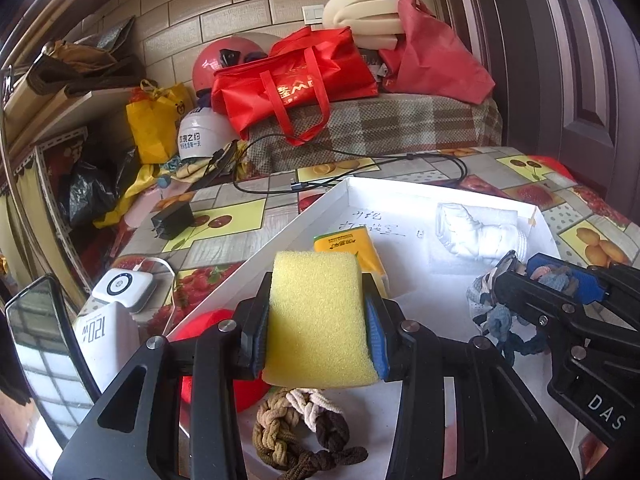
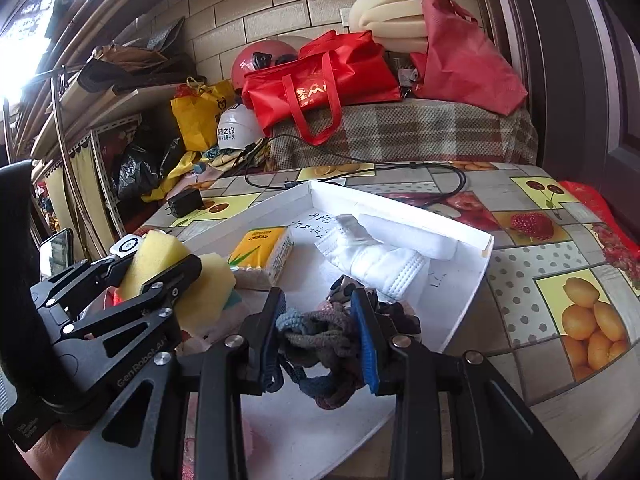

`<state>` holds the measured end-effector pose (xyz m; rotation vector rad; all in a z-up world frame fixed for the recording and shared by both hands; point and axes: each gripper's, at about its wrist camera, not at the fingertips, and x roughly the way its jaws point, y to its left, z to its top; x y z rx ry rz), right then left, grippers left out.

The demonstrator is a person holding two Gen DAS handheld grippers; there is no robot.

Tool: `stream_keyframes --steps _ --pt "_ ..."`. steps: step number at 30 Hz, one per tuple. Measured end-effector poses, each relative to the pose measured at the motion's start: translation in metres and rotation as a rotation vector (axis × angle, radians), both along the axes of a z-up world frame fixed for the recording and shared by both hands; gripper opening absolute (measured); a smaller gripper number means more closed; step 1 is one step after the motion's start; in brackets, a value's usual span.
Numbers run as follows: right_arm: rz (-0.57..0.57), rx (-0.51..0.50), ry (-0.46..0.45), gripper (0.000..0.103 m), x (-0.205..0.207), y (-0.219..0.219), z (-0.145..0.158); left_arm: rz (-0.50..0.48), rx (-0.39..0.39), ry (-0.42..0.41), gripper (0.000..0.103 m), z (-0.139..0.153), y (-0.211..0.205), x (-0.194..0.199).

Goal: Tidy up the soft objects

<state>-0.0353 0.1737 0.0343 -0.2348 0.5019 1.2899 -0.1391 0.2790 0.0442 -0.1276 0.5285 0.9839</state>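
Jaws, both sets, closed on goods: my left gripper (image 1: 318, 316) is clamped across a yellow sponge (image 1: 318, 320), the foam bulging slightly between the pads; my right gripper (image 2: 320, 340) is pinched on a tangle of braided hair ties (image 2: 316, 344) in blue, grey and brown, loops hanging below the fingers. Both items are held up over the white tray (image 2: 472, 276), not resting in it. Item, already in the tray: one yellow tissue pack (image 2: 262, 256), lying flat toward the far-left part. Item, already in the tray: one white rolled cloth (image 2: 372, 256), lying toward the far-right wall, with a white block just behind it against that wall. Item, in the tray near its close edge: a second bunch of braided ties (image 1: 304, 432) in tan, cream and brown, directly beneath my left gripper in the left wrist view. Item, outside the tray on the left: something red and rounded (image 1: 216, 360), partly hidden by my left gripper; I cannot tell what it is or whether it belongs to the sorting. Not part of the job, by my reckoning: charger (image 1: 174, 220), black cable (image 1: 400, 160), white device (image 1: 124, 286) on the patterned tablecloth (image 2: 560, 240). Status, as I judge it: roughly midway, three soft items placed, two in hand awaiting a spot, possibly one stray left.
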Motion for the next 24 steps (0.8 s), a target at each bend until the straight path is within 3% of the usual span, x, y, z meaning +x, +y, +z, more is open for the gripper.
stream_keyframes --steps 4,6,8,9,11,12,13,14,24 --pt "-0.011 -0.009 -0.020 0.034 -0.002 0.002 0.000 0.020 0.007 -0.009 0.040 0.001 -0.001 -0.003" --pt "-0.016 -0.009 -0.036 0.040 -0.004 0.002 0.001 0.040 0.023 -0.005 0.041 0.002 -0.002 -0.003" --pt "-0.021 -0.001 -0.062 0.068 -0.008 0.001 0.002 0.061 0.051 -0.013 0.046 0.003 -0.006 -0.006" --pt "-0.036 0.004 -0.064 0.071 -0.007 0.000 0.003 0.069 0.056 -0.026 0.051 0.005 -0.006 -0.009" --pt "-0.050 0.021 -0.027 0.086 0.001 -0.004 0.003 0.102 0.049 -0.067 0.095 0.006 -0.004 -0.018" --pt "-0.054 0.030 -0.003 0.089 0.005 -0.006 0.003 0.114 0.043 -0.085 0.102 0.007 -0.002 -0.023" --pt "-0.057 0.035 0.015 0.100 0.009 -0.007 0.002 0.113 0.042 -0.098 0.103 0.007 -0.002 -0.025" --pt "-0.059 0.040 0.031 0.103 0.012 -0.008 0.002 0.107 0.057 -0.098 0.103 0.008 -0.005 -0.025" --pt "-0.086 0.107 0.041 0.103 0.014 -0.021 0.007 0.082 0.131 -0.101 0.103 0.012 -0.020 -0.022"
